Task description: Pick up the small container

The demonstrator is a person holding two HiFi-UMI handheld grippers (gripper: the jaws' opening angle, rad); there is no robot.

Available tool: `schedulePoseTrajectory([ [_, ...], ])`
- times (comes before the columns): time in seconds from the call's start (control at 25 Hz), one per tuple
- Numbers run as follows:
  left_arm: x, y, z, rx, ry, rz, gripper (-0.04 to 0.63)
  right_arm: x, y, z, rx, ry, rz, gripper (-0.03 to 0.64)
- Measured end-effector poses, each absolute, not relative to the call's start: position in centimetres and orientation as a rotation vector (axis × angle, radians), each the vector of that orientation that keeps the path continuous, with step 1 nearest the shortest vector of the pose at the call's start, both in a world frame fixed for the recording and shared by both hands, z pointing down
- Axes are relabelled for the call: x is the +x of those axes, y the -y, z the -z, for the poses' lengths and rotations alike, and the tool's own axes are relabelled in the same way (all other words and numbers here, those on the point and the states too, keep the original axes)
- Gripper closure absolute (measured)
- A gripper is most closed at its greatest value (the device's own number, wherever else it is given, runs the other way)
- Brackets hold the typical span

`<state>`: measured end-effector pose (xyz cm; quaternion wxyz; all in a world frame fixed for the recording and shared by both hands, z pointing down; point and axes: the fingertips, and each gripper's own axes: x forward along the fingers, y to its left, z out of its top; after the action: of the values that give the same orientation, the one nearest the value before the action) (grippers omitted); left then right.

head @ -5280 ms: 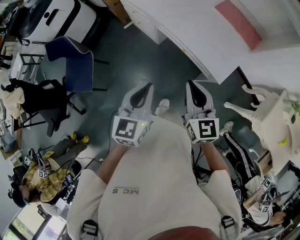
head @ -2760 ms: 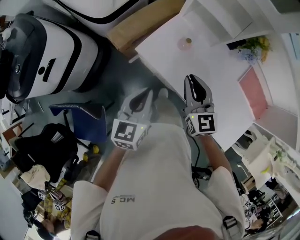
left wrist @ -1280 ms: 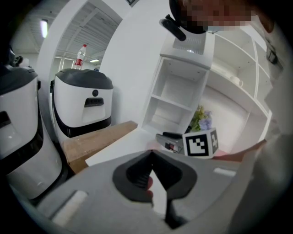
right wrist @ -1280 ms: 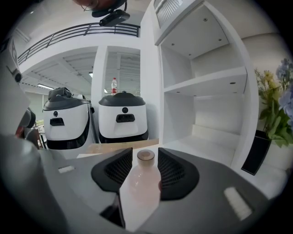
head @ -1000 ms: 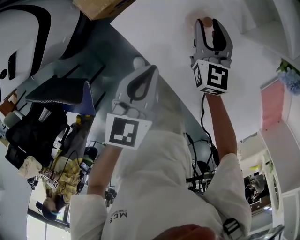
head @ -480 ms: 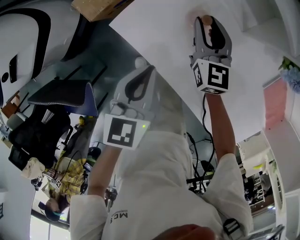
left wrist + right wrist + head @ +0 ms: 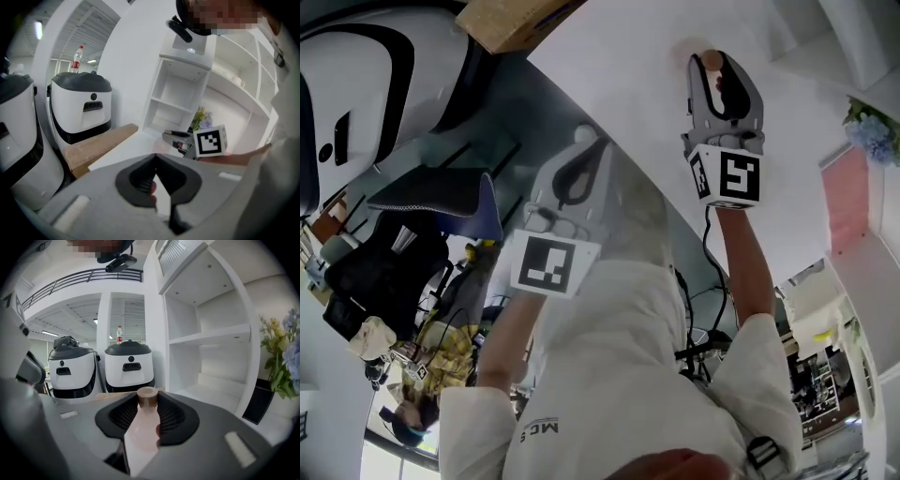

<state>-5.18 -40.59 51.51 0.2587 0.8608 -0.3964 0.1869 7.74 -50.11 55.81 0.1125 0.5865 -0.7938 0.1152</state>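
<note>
The small container is a pale pink bottle with a brown cap. It stands on the white table at the far side. My right gripper reaches over the table and is shut on the bottle, with both ribbed pads against its sides in the right gripper view. My left gripper hangs short of the table's near edge, over the floor. Its tips meet in the left gripper view and it holds nothing. That view also shows the right gripper from the side.
A cardboard box lies at the table's left corner. White and black machines stand beside it, with a dark chair on the floor. A white shelf unit rises behind the container, with flowers to its right.
My right gripper's jaws have narrowed onto the container while staying in place over the table. The left gripper has barely moved.
</note>
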Motion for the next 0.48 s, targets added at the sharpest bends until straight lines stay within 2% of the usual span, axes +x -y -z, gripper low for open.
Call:
schedulePoseTrajectory([
  [0.48, -4.6, 39.7, -46.0, 2.400, 1.051, -0.481, 0.594, 9.4, 45.1, -46.6, 1.760, 2.362, -0.305, 0.488],
])
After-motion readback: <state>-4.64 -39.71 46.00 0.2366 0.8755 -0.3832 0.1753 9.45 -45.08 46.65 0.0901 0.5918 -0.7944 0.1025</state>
